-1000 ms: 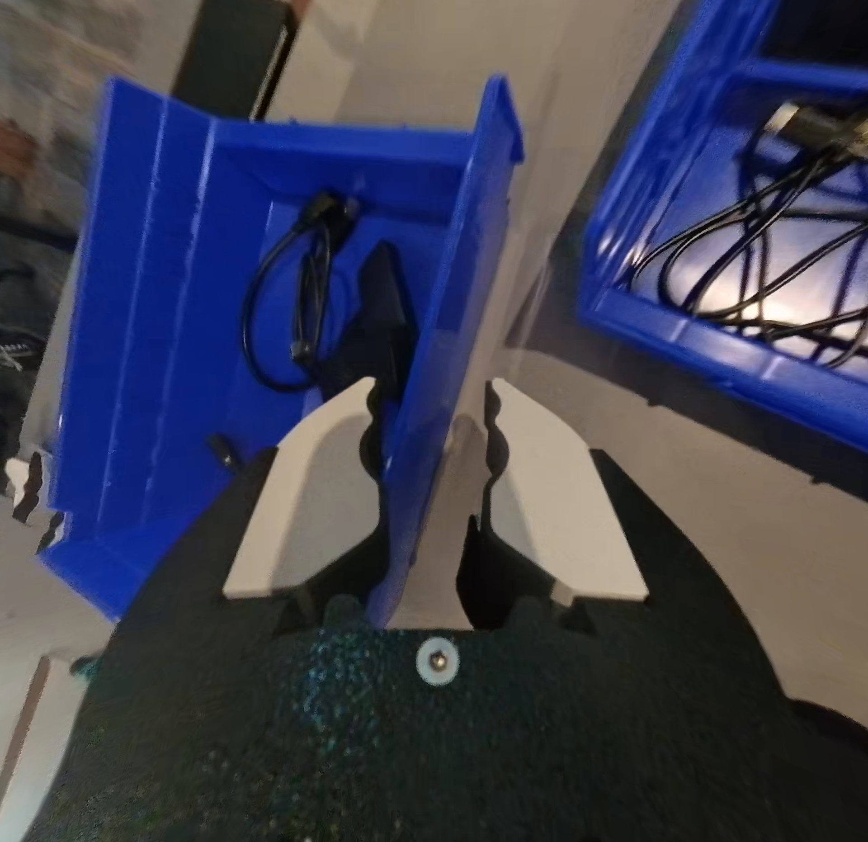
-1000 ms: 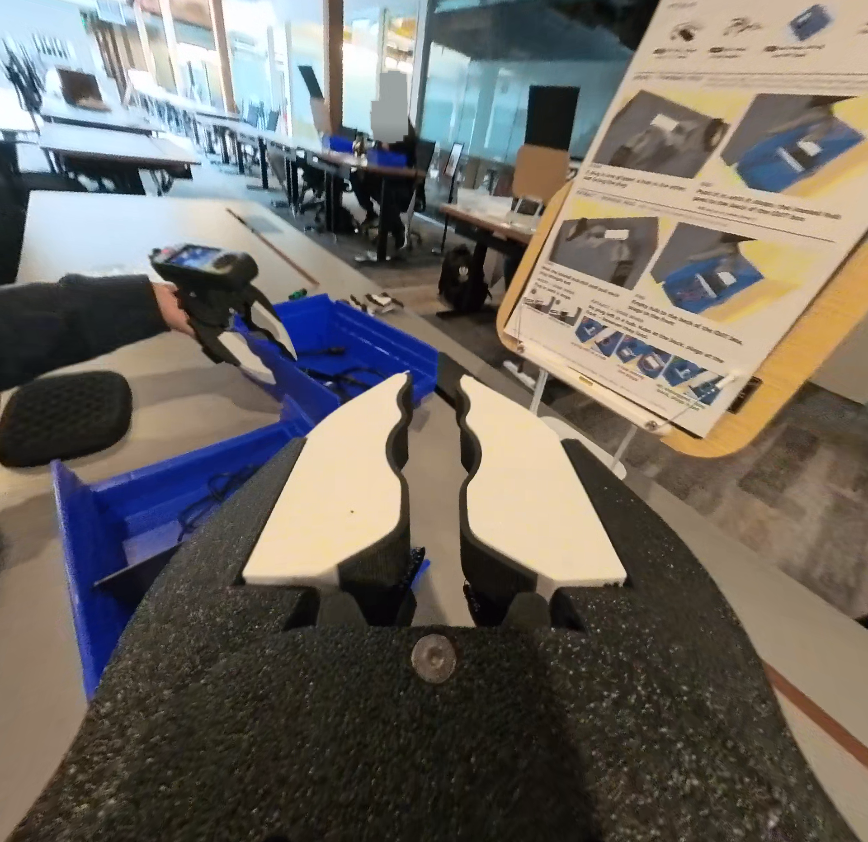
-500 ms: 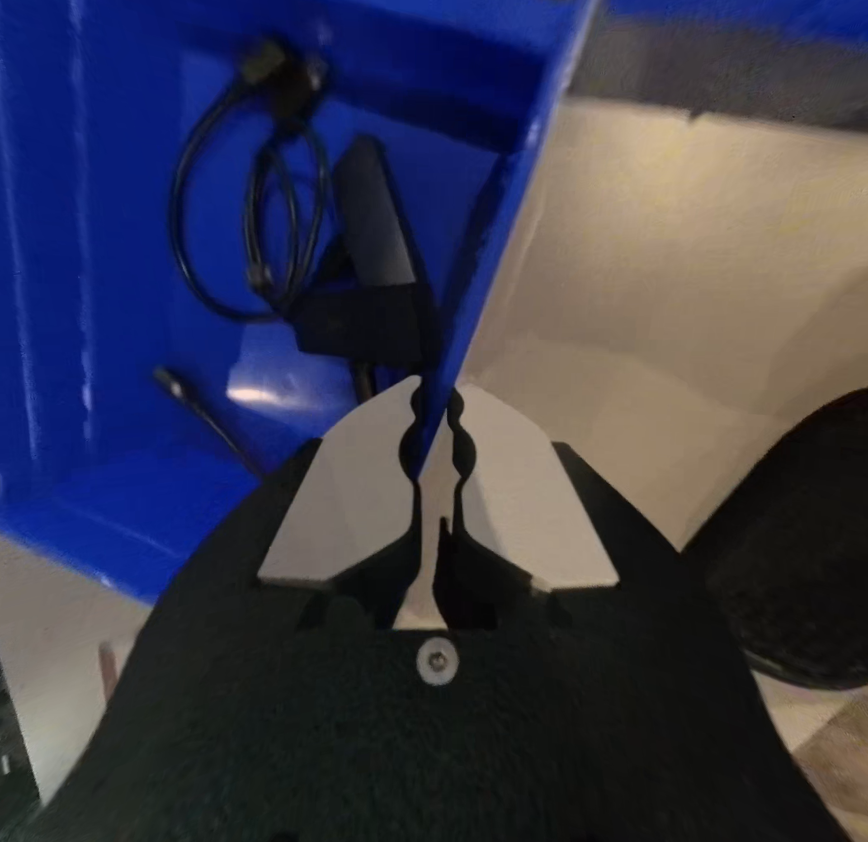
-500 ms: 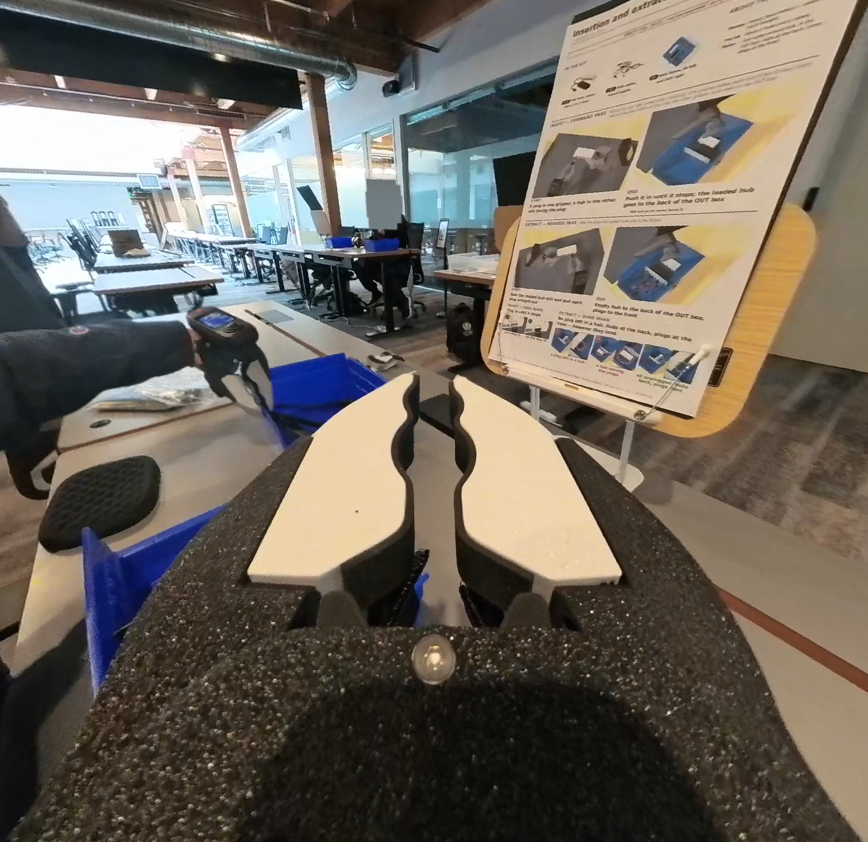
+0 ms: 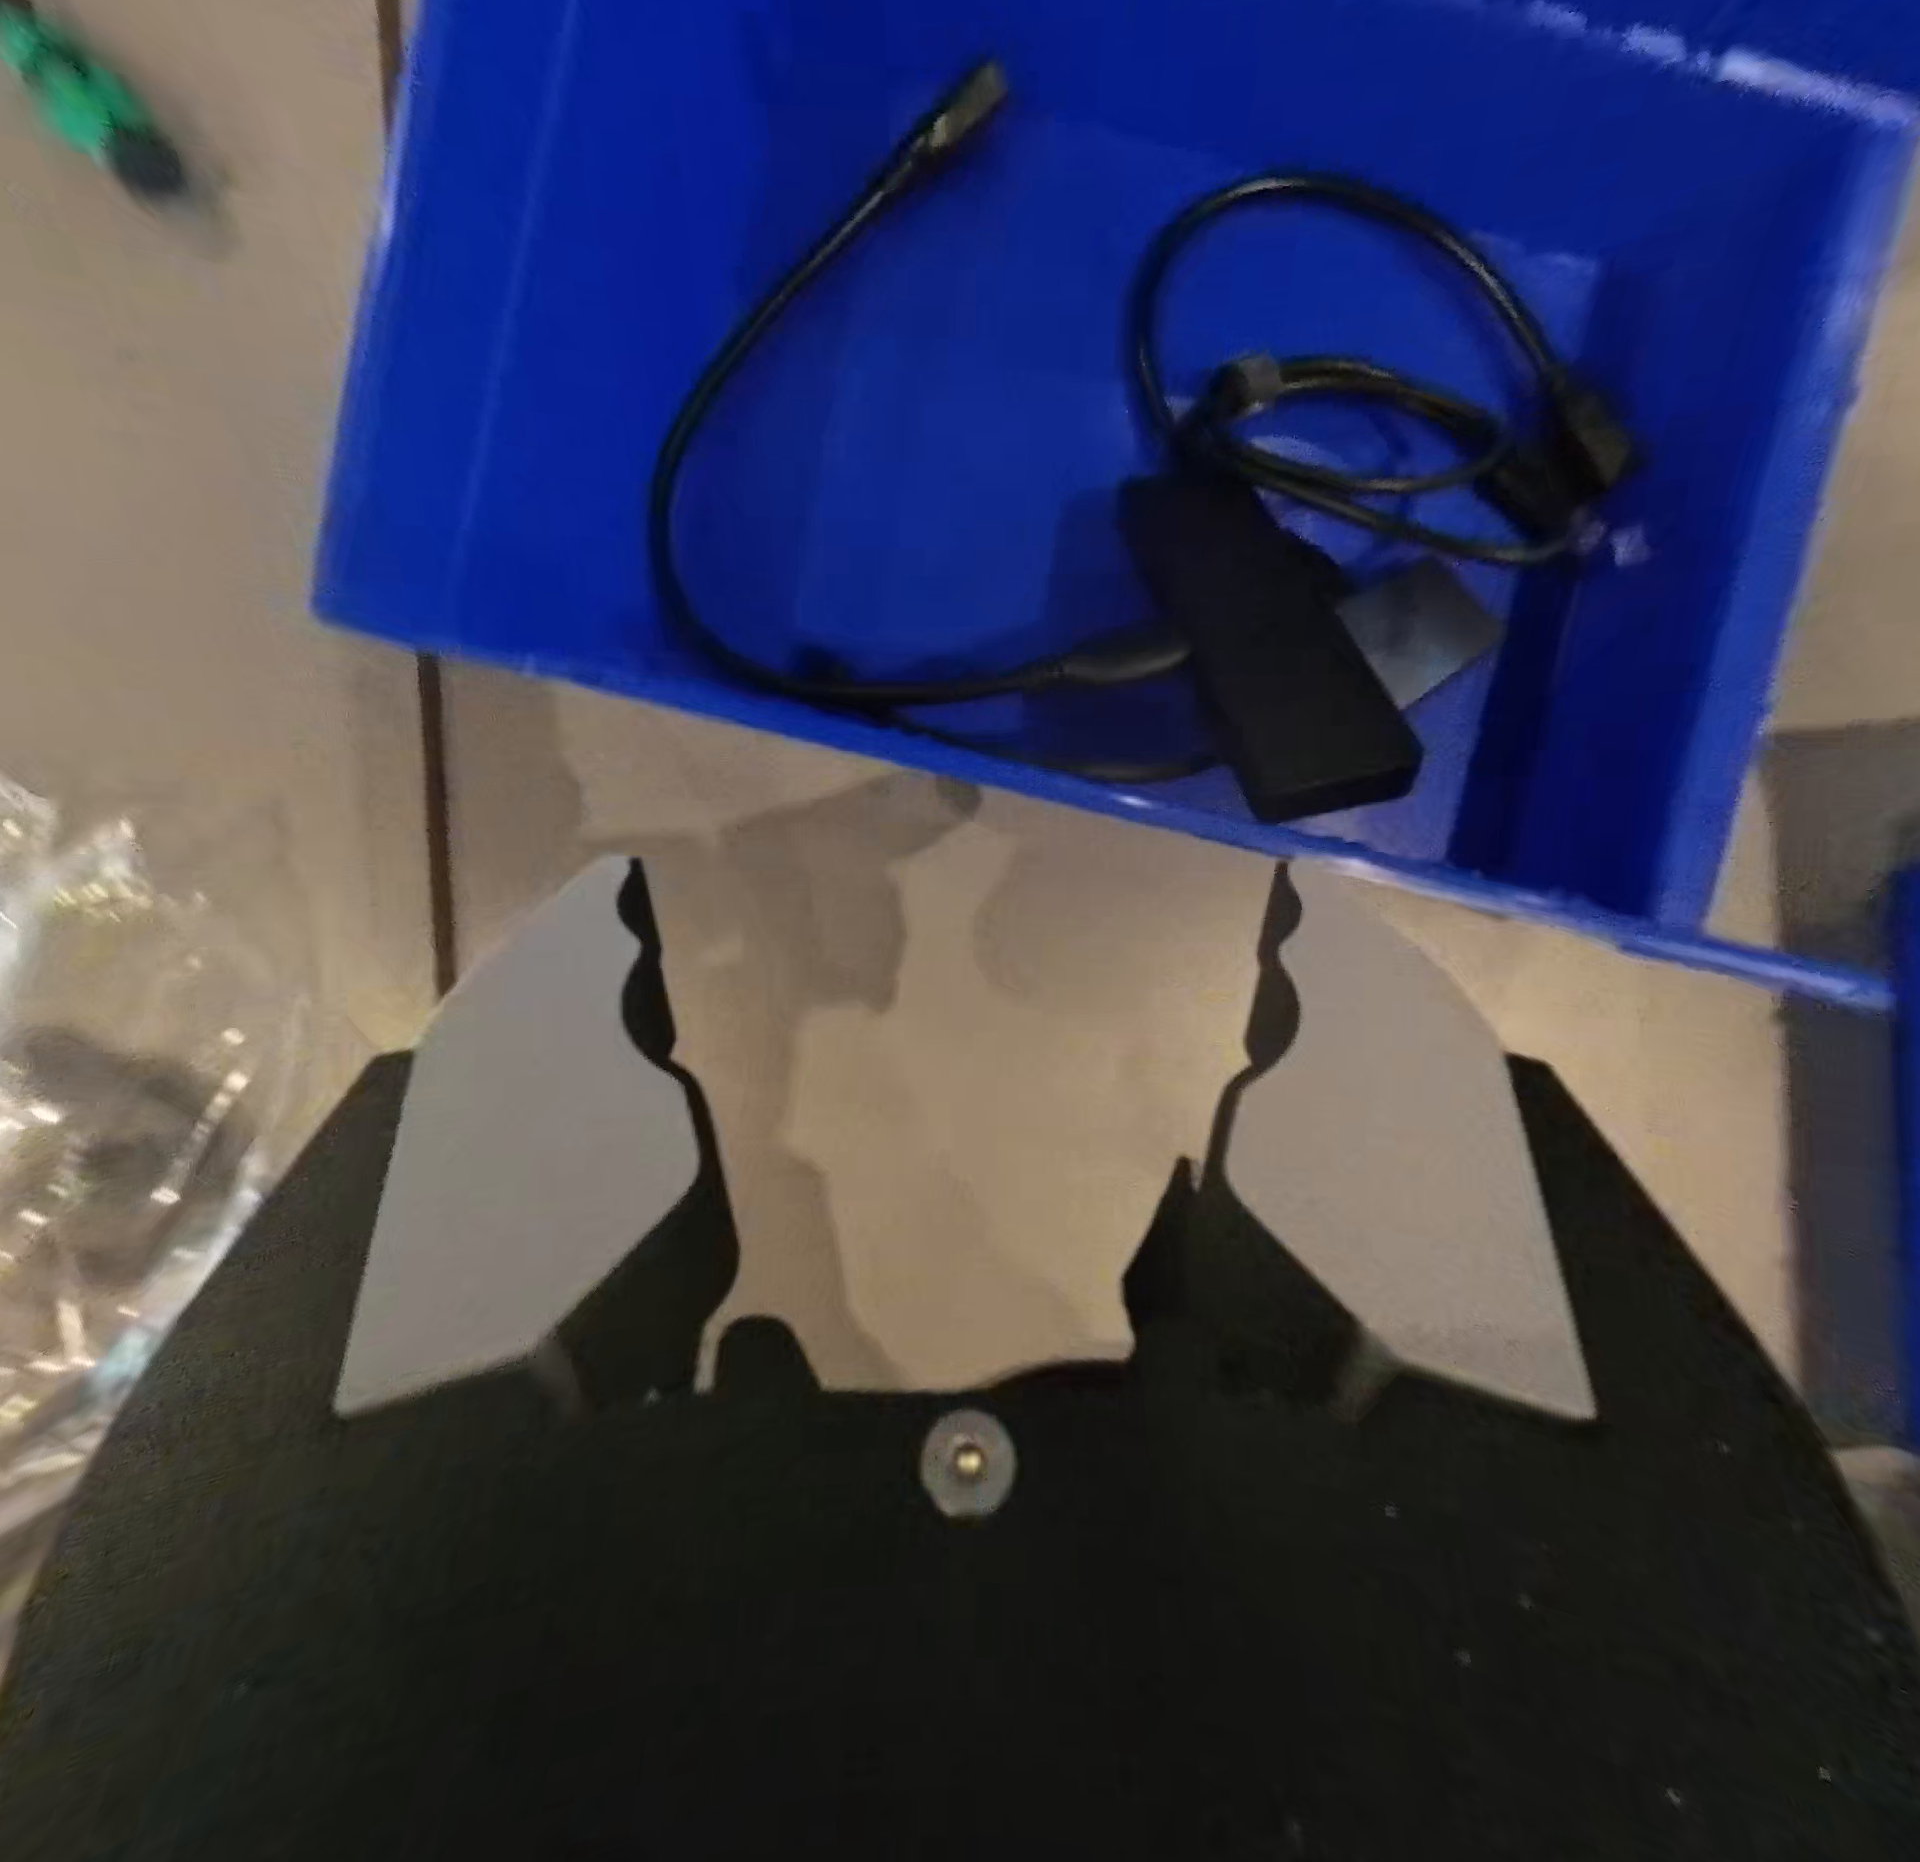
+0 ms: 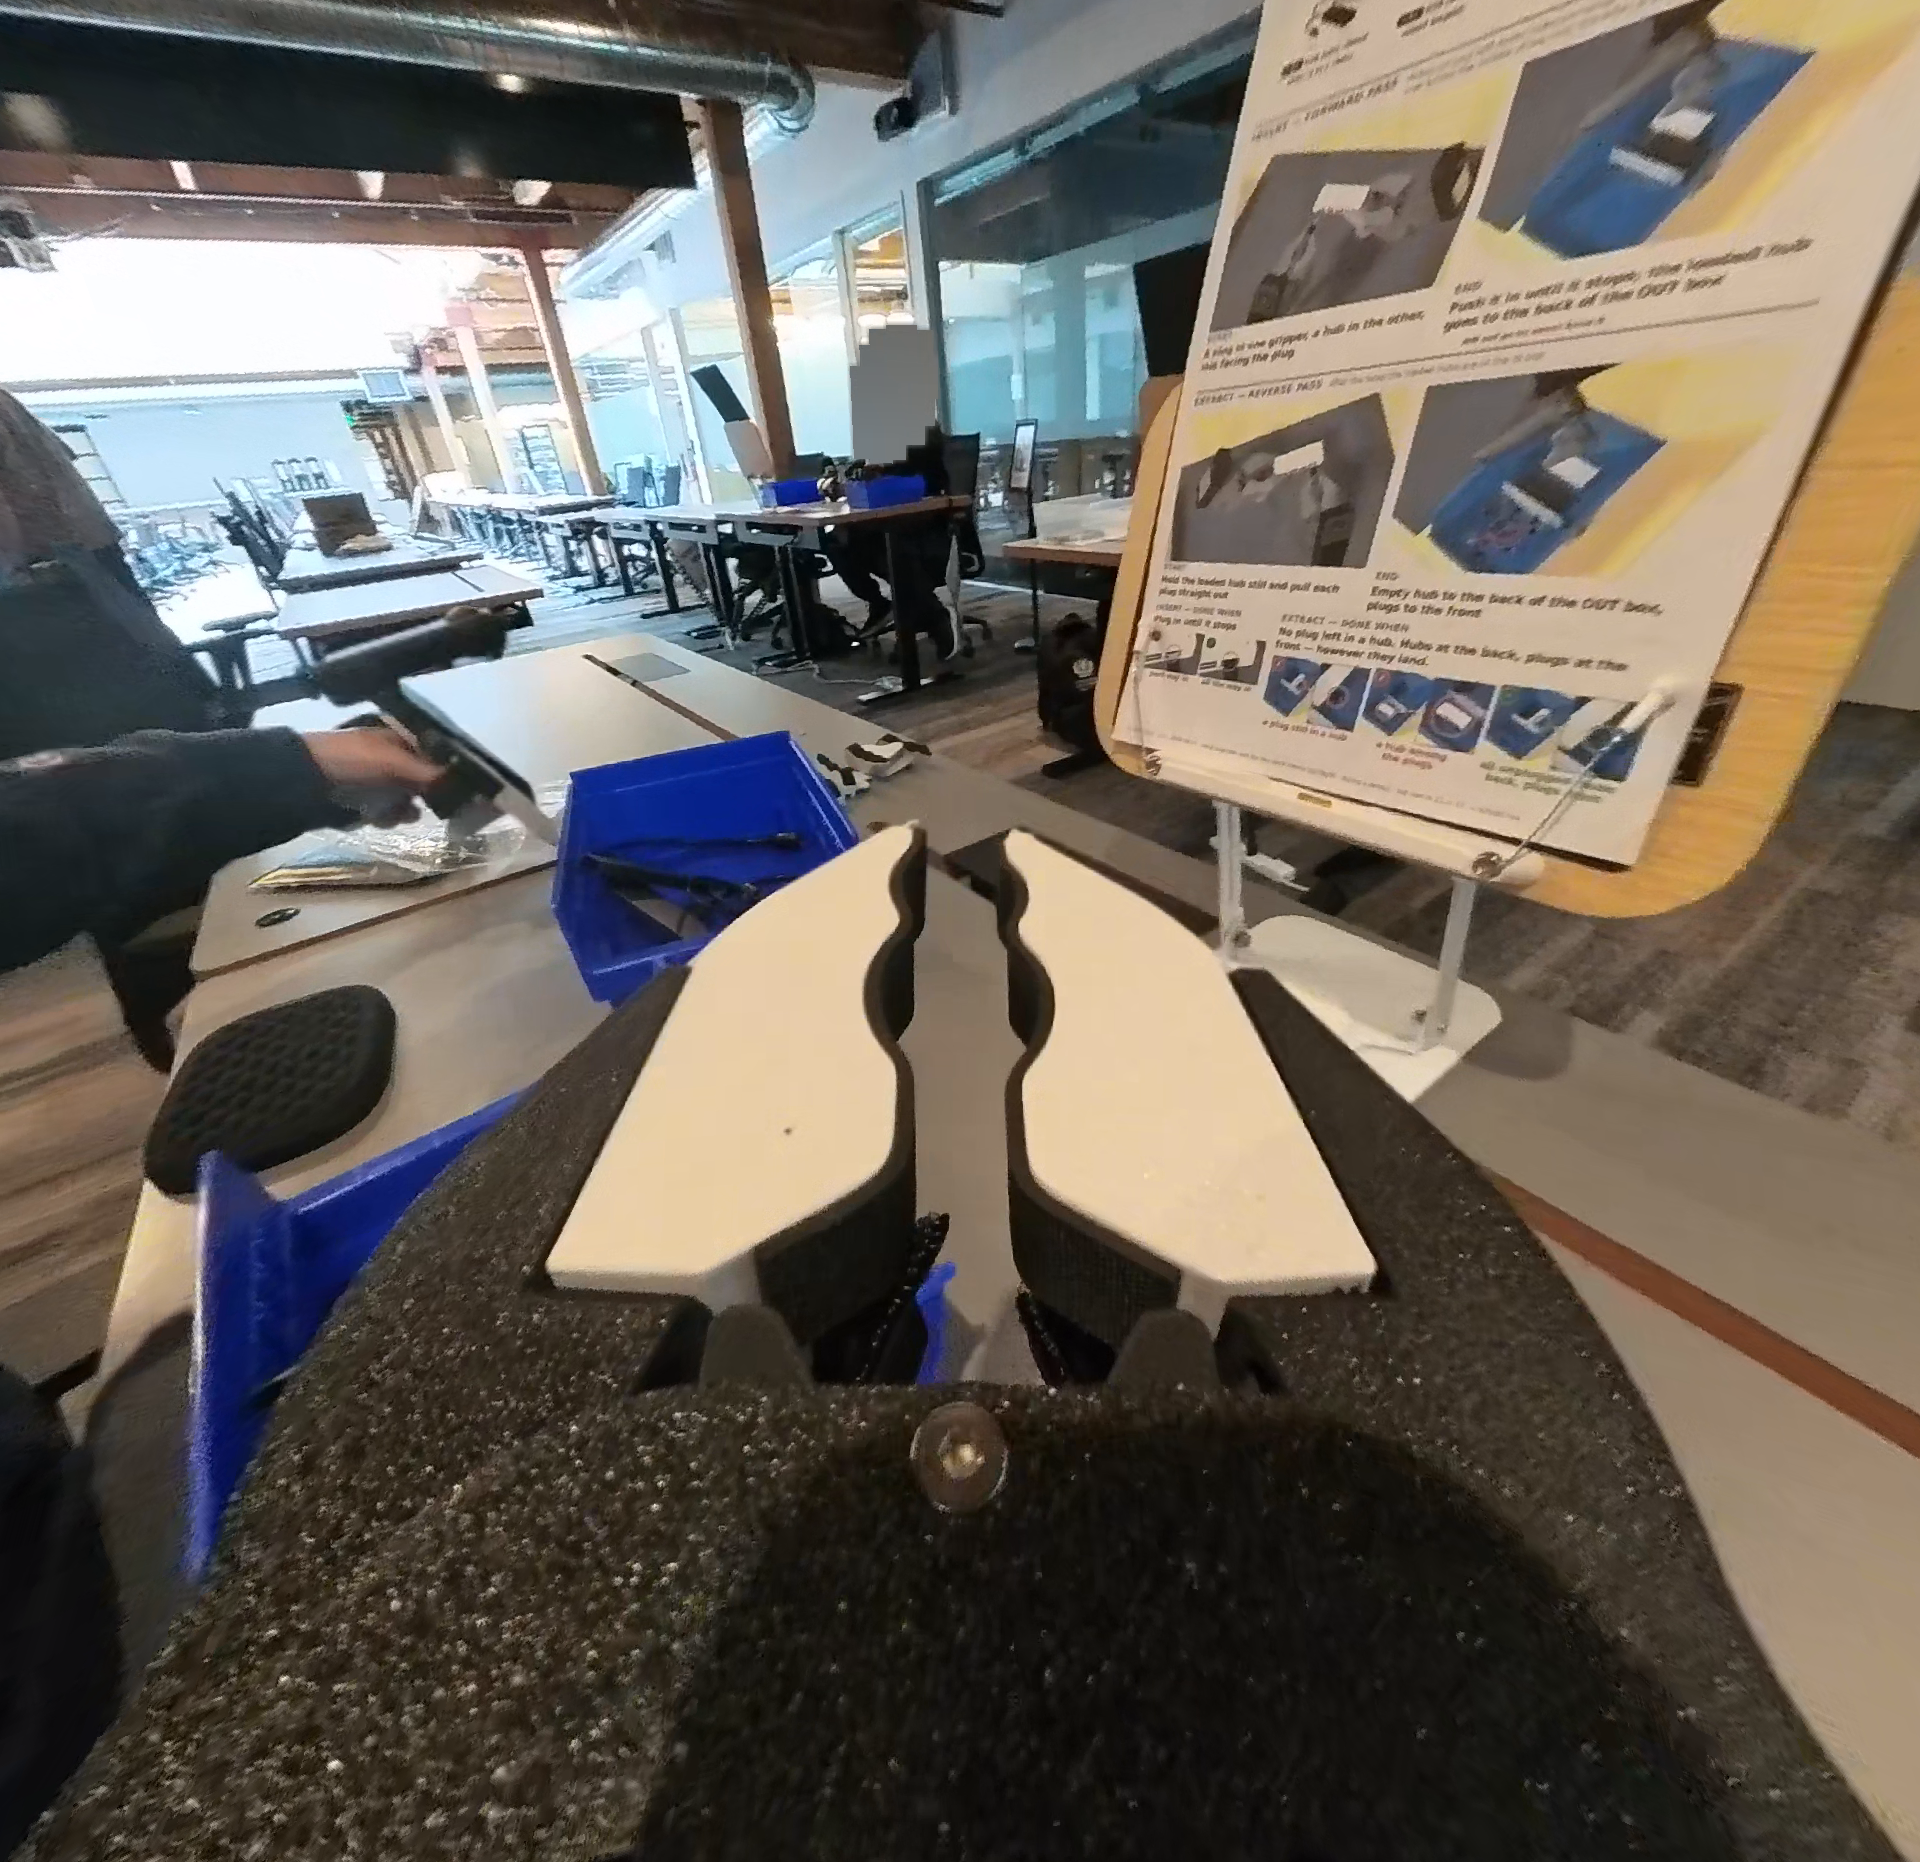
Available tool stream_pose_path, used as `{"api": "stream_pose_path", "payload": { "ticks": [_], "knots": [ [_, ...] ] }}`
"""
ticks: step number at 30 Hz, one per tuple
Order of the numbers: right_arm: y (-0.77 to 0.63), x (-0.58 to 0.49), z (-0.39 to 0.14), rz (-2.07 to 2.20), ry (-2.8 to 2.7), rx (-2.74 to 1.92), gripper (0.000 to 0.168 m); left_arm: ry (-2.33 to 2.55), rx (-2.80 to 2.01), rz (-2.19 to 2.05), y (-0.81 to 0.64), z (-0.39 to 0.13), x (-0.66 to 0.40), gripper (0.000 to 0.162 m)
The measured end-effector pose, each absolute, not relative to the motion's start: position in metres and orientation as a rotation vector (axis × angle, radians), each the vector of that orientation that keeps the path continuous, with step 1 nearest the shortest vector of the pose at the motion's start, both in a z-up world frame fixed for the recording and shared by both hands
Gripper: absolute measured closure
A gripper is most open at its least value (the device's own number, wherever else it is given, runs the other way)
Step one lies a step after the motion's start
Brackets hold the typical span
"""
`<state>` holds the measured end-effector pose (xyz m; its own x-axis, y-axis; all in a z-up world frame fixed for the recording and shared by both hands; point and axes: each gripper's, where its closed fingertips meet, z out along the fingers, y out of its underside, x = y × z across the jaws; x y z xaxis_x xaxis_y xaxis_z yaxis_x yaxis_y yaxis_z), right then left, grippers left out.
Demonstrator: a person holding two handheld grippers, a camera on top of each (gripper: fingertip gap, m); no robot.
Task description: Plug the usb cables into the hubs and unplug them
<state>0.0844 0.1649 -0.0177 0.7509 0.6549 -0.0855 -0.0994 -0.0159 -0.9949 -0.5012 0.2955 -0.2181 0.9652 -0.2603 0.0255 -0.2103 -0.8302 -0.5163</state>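
My left gripper (image 5: 956,877) is open wide and empty, just in front of the near wall of a blue bin (image 5: 499,358). In the bin lie a black USB hub (image 5: 1268,649) with its short lead (image 5: 727,358) and a coiled black USB cable (image 5: 1351,358). My right gripper (image 6: 963,846) is held up over the table, jaws almost together with nothing between them. Past it, a hand (image 6: 364,763) holds the left gripper at the same blue bin (image 6: 707,825).
A second blue bin (image 6: 260,1293) sits under my right gripper. A black oval pad (image 6: 270,1074) lies on the table to the left. An instruction board on a white stand (image 6: 1455,462) stands at the right. A clear plastic bag (image 5: 104,1085) lies left of my left gripper.
My left gripper let go of the bin's side wall, opened wide and drew back; the bin now lies ahead of it. My right gripper tilted slightly, its jaws unchanged.
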Motion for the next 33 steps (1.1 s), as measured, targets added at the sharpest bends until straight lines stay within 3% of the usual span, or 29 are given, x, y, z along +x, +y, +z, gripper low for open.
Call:
{"api": "stream_pose_path", "payload": {
  "ticks": [6, 8, 9, 12, 15, 17, 27, 33],
  "knots": [
    [0.171, 0.076, -0.026, 0.681, -0.499, -1.505, 0.156, -0.088, -2.545, -0.227, 0.306, -0.201, -0.517, 0.068],
    [0.172, 0.074, -0.026, 0.693, -0.503, -1.506, 0.156, -0.181, -2.59, -0.217, 0.31, -0.211, -0.519, 0.065],
    [0.172, 0.073, -0.027, 0.698, -0.505, -1.507, 0.156, -0.234, -2.618, -0.184, 0.312, -0.218, -0.521, 0.055],
    [0.171, 0.07, -0.028, 0.702, -0.513, -1.514, 0.157, -0.294, -2.696, -0.118, 0.317, -0.236, -0.518, 0.057],
    [0.171, 0.068, -0.029, 0.695, -0.522, -1.52, 0.157, -0.317, -2.805, -0.105, 0.314, -0.25, -0.51, 0.077],
    [0.171, 0.067, -0.029, 0.689, -0.528, -1.521, 0.157, -0.271, -2.835, -0.147, 0.316, -0.247, -0.503, 0.133],
    [0.175, 0.068, -0.033, 0.678, -0.525, -1.542, 0.158, 0.053, -2.983, -0.116, 0.318, -0.243, -0.516, 0.139],
    [0.181, 0.067, -0.041, 0.653, -0.55, -1.565, 0.158, 0.521, -2.974, -0.128, 0.326, -0.243, -0.529, 0.141]
  ]
}}
